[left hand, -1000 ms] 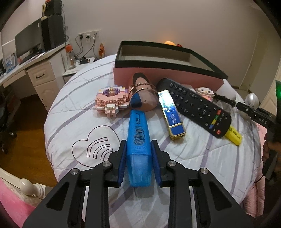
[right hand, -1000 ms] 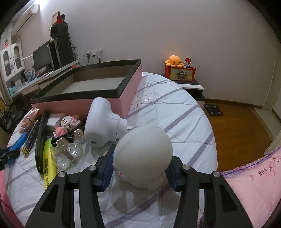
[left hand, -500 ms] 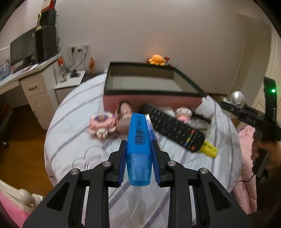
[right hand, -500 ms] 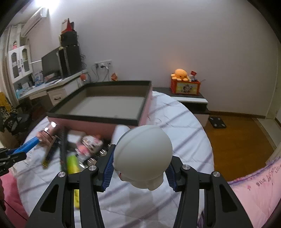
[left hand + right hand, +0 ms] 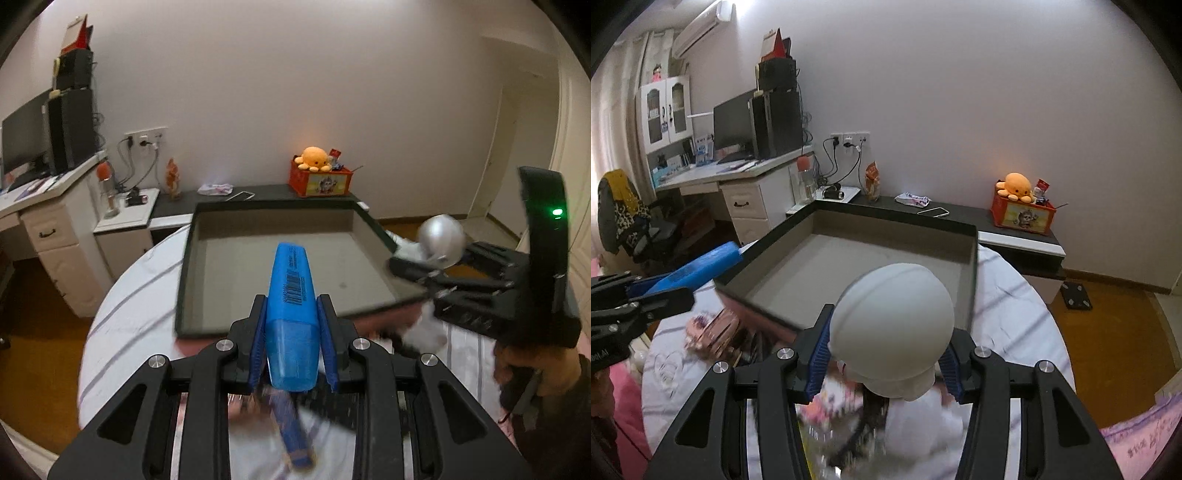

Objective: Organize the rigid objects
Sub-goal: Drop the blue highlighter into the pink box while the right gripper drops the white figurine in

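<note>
So nearest the camera, the left tool is clenched on a blue highlighter, gripped around its see-through cap end so most of the barrel sticks out past the fingers. Long axis runs along the tool, tip pointing toward 12 o'clock and a bit down, right at the box. Makes sense to me, a grip at the tail lets the front go in first

Right tool is grasping a round white toy by its narrower lower part, dome facing forward at 12. No real long axis there

Both are up in the air over the bed, with blurry leftover clutter underneath. Further out is the open pink box, which looks empty, so I'd guess both go in there. Beyond that, the shelf with the orange plush at about 1 o'clock
</note>
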`<state>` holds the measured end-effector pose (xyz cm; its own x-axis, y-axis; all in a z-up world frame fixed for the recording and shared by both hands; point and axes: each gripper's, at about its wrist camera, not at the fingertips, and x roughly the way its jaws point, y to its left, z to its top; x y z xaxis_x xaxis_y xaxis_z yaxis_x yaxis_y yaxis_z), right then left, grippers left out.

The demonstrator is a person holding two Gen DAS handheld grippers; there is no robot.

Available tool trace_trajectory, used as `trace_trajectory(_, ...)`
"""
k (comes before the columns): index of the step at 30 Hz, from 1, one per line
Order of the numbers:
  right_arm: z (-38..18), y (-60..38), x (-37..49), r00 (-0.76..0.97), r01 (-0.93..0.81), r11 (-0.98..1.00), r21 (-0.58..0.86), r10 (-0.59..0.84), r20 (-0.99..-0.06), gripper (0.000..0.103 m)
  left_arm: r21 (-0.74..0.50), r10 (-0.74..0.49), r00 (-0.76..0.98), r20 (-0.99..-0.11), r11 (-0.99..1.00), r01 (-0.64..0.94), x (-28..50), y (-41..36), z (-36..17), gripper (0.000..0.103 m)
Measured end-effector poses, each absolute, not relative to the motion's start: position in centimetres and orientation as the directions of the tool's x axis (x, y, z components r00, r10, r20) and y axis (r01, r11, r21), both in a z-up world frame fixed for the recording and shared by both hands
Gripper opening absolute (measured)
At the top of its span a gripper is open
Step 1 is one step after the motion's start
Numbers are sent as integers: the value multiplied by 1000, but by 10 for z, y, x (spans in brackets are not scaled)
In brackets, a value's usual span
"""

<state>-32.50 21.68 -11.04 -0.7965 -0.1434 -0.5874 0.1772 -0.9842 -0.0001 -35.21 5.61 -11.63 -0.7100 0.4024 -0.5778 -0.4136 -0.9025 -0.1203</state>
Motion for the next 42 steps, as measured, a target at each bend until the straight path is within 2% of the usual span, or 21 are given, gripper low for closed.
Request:
trace_trajectory(10,-139,186,-399,-707,215,-977,-15,-145,-692,52,-155,377,-636,-674,-913,-376,-426,71,-161,26)
trace_trajectory(15,-158,185,-412,-667,225,-974,2,-155,-729,52,-175,369,-668,-647,-924,-340,-428,64,-165,27)
trace_trajectory(17,-158,187,-411,-669,229,-973,20,-173,-723,53,-161,333,-686,-647,-939,-303,-432,61,-164,34)
trace_trajectory(18,-157,186,-412,-668,232,-973,10,-167,-726,53,-167,323,-692,-646,-944,-285,-433,58,-165,46)
trace_trajectory(19,-156,184,-411,-670,232,-973,0,-160,-725,58,-170,302,-705,-641,-952,-254,-434,54,-165,56)
trace_trajectory(20,-154,183,-410,-681,225,-974,-16,-145,-718,73,-166,283,-714,-640,-959,-231,-435,50,-165,57)
trace_trajectory(21,-151,182,-407,-697,211,-977,-32,-127,-706,78,-153,267,-715,-646,-963,-221,-434,46,-165,57)
trace_trajectory(23,-147,183,-403,-714,194,-980,-46,-109,-691,80,-150,264,-718,-644,-964,-219,-432,39,-161,60)
trace_trajectory(25,-140,188,-397,-723,190,-982,-14,-130,-678,80,-159,266,-734,-624,-964,-214,-421,32,-152,75)
trace_trajectory(29,-122,197,-379,-763,147,-989,-26,-97,-639,80,-108,232,-792,-564,-972,-207,-385,23,-129,81)
trace_trajectory(31,-112,200,-366,-787,129,-991,-27,-86,-611,80,-89,231,-814,-533,-972,-217,-364,22,-119,91)
trace_trajectory(37,-82,207,-310,-860,87,-996,-27,-61,-506,83,-50,226,-844,-486,-972,-231,-317,23,-100,100)
trace_trajectory(42,-67,213,-262,-909,42,-999,-34,-24,-417,84,-24,233,-847,-478,-967,-253,-276,26,-90,101)
